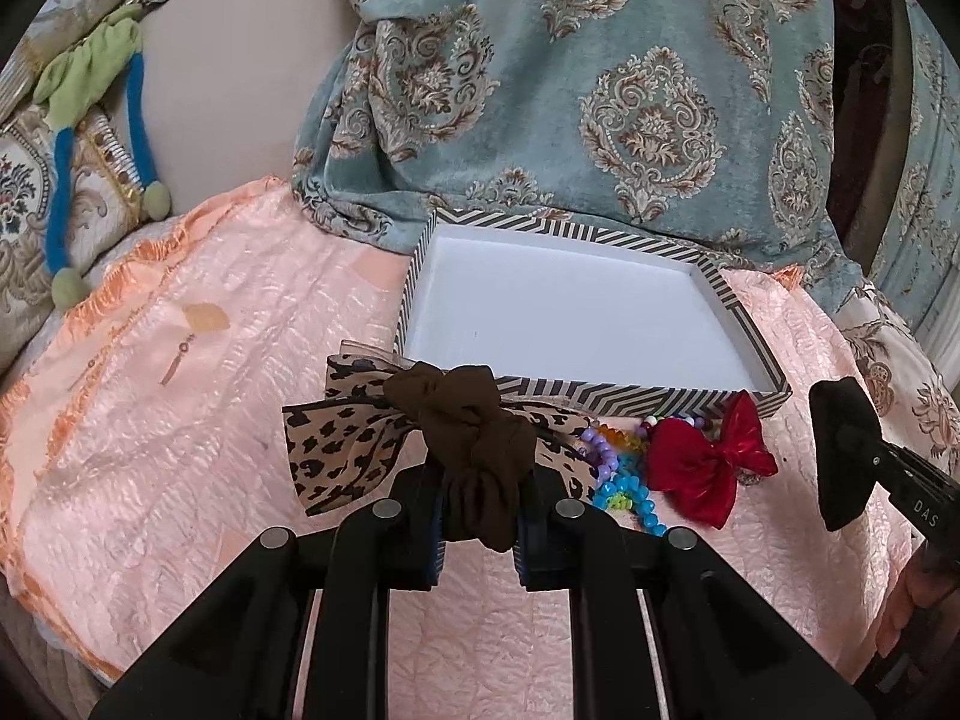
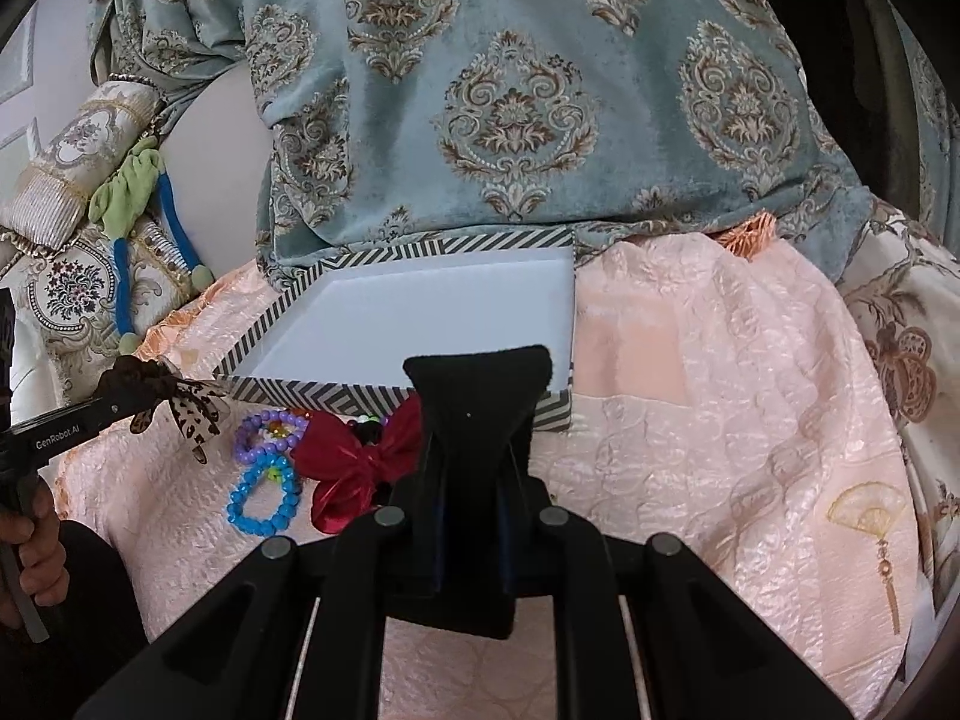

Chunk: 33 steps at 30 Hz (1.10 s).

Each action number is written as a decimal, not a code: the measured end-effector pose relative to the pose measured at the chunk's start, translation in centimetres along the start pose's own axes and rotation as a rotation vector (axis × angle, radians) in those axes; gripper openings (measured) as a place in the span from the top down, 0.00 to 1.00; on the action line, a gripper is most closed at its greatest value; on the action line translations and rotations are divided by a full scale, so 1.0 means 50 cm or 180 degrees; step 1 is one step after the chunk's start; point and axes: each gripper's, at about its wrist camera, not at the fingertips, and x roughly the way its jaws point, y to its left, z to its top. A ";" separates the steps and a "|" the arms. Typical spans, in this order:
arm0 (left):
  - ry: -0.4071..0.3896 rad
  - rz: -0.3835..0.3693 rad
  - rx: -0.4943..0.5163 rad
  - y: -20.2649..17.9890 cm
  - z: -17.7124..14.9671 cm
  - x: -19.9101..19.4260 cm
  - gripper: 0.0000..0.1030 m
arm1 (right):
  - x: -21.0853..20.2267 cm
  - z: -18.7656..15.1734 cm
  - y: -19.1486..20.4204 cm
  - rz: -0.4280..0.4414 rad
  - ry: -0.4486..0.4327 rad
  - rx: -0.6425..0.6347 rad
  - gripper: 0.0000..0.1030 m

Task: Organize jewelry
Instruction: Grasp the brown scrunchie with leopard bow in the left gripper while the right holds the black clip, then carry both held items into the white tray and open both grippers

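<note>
Left wrist view showed the left hand-held gripper (image 1: 480,480) clamped on a brown scrunchie (image 1: 474,420) with one leopard bow, just short of the box (image 1: 606,390). The right hand-held gripper (image 2: 474,414) was clamped on a black velvet piece (image 2: 480,369) at the box's near edge. Judged step: loading; next, carry each item over the rim and release. Counted beyond the left gripper's right: one red bow (image 1: 702,468), at least two bead bracelets (image 2: 264,492).
</note>
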 end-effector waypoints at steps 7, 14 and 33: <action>0.0049 0.0024 0.0052 -0.010 -0.008 0.006 1.00 | 0.016 -0.002 0.005 -0.0062 0.0075 -0.0009 0.88; 0.0098 0.0117 0.0081 -0.015 -0.012 0.016 1.00 | 0.016 -0.009 0.036 0.0056 -0.0008 -0.0183 0.88; 0.0109 0.0098 0.0026 0.001 -0.008 0.027 1.00 | 0.007 -0.001 0.044 0.0032 0.0014 -0.0203 0.90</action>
